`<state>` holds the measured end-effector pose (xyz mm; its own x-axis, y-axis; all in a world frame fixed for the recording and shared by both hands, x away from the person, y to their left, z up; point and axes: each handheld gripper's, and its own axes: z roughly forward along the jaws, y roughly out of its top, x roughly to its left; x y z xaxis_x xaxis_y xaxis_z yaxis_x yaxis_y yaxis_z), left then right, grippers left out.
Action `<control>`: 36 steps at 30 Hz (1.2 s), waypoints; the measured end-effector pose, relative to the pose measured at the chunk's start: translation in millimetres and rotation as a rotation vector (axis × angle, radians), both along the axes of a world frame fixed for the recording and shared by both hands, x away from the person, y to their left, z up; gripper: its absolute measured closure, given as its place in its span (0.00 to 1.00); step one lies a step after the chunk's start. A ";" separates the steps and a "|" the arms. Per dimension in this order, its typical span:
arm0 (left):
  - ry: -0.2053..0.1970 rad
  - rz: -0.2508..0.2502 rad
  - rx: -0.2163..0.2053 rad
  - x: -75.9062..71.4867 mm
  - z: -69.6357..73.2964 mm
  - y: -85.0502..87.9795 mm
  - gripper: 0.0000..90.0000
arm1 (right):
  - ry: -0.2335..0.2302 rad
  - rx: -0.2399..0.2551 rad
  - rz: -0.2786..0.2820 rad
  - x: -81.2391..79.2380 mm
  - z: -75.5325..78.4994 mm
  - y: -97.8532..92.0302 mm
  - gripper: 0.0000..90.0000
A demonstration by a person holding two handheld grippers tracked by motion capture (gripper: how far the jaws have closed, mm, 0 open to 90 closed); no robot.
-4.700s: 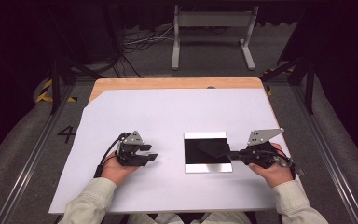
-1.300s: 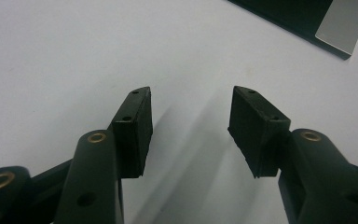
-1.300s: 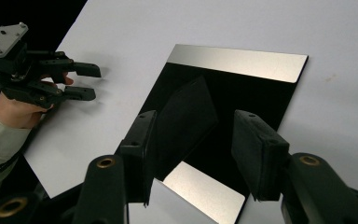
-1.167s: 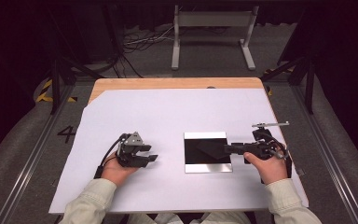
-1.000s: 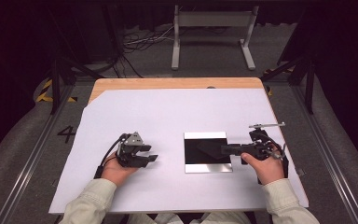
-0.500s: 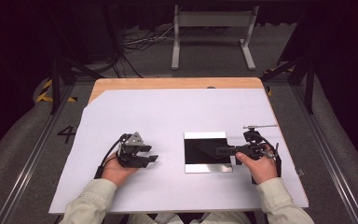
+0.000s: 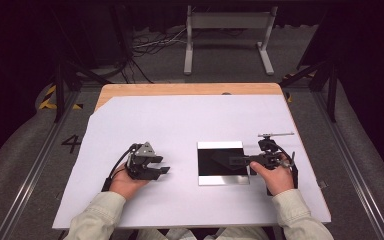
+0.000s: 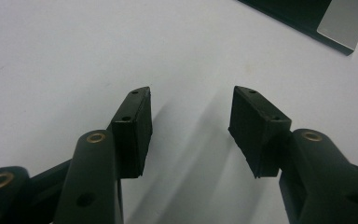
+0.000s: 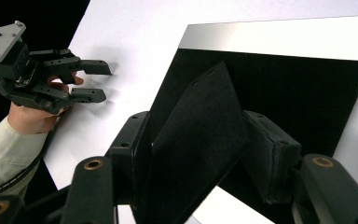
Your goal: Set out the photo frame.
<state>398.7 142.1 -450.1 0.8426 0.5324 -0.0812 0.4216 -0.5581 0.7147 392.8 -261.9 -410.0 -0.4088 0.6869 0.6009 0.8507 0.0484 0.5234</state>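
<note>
A black square plate [image 7: 209, 169] with silver strips at its near and far edges lies flat on the white table cover, right of centre; it shows close up in the right gripper view [image 9: 307, 93]. My right gripper [image 7: 230, 161] reaches over the plate's right part, rolled onto its side. Its jaws [image 9: 198, 122] stand wide and are shut on a black, felt-like wedge-shaped piece [image 9: 196, 135], which hangs just above the plate [image 7: 221, 158]. My left gripper [image 7: 164, 165] rests on the cover left of the plate, open, with only bare cover between its pads [image 8: 191, 107]. It also shows from the right gripper view [image 9: 105, 83].
The white cover [image 7: 180, 120] spreads over a wooden table [image 7: 180, 89]. Dark floor, cables and a metal stand [image 7: 227, 30] lie beyond the far edge. Bare cover stretches ahead of both hands and between them.
My right hand has slid a little left over the plate's right edge and rolled, so its grey top plate now shows edge-on. The left hand has not moved.
</note>
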 end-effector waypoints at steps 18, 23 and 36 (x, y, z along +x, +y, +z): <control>-0.002 -0.004 0.007 -0.2 -0.6 -1.1 0.55 | -0.004 0.003 0.014 1.2 -0.3 3.3 0.64; -0.002 -0.002 0.004 -0.3 -0.4 -0.7 0.55 | -0.024 -0.014 0.029 -0.1 1.1 4.2 0.64; 0.000 -0.004 0.006 -0.4 -0.4 -0.8 0.55 | -0.132 -0.053 0.106 -8.5 15.8 6.2 0.71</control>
